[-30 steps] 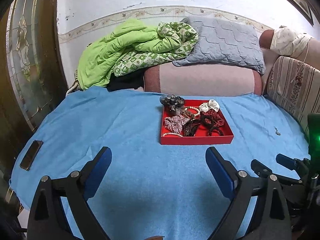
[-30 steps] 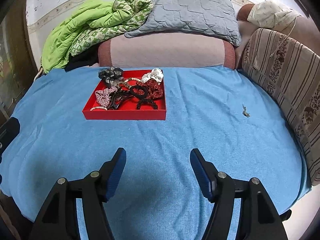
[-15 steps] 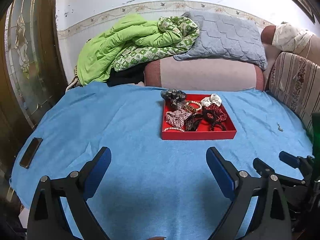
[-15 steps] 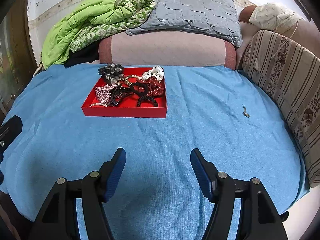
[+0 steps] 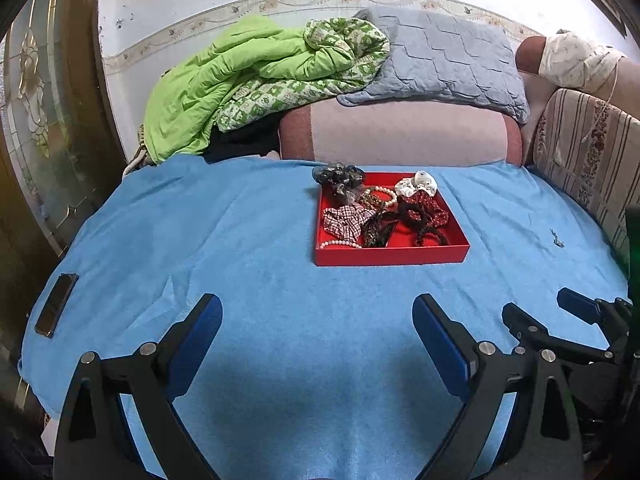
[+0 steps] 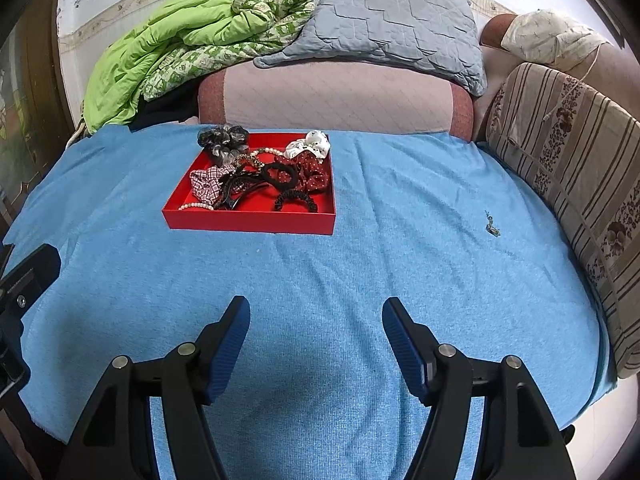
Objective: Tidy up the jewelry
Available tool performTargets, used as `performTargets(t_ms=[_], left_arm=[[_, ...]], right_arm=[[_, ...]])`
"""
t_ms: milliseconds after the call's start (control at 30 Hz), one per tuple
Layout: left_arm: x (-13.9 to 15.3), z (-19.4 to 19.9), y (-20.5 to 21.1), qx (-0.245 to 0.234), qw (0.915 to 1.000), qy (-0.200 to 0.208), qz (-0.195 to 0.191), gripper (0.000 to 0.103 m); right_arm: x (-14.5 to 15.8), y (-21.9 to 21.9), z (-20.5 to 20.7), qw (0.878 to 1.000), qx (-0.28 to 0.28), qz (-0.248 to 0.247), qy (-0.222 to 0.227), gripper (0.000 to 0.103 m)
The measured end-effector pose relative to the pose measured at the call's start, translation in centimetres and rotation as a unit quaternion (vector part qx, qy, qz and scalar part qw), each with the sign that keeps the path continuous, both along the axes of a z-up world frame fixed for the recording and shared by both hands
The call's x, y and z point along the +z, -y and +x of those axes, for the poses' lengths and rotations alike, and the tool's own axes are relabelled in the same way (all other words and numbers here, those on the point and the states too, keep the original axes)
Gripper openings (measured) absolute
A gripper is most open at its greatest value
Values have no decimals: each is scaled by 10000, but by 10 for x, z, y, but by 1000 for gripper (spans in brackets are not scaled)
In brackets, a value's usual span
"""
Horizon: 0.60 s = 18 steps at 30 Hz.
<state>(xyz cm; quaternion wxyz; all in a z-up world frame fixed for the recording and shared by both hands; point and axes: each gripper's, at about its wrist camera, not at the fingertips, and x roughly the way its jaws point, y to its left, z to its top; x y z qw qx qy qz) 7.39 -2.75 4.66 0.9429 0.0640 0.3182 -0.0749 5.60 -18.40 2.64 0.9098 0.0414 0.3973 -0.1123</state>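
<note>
Your left tool (image 5: 316, 312) and right tool (image 6: 316, 312) both hover spread wide over the blue blanket (image 6: 360, 280), nothing between their fingers. Ahead, at twelve o'clock from the left tool and eleven from the right, the red tray (image 6: 248, 222) holds scrunchies (image 6: 308, 168), a hair clip and bead bracelets. Beyond it lie pillows (image 6: 380, 20).

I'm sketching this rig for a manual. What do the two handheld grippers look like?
Both match. The left gripper and right gripper have black angular plastic arms joined by silver round bolts, each ending in a flat finger with a ribbed blue pad. No cables, markings, hands or sleeves show.
</note>
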Motion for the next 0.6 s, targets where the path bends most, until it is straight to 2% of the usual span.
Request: performTargets(t_ms=[600], left_arm=[[-13,8,-2,50,9996,-267,-103,95]], right_arm=[[-9,3,5,9999,-40,89,-128,75]])
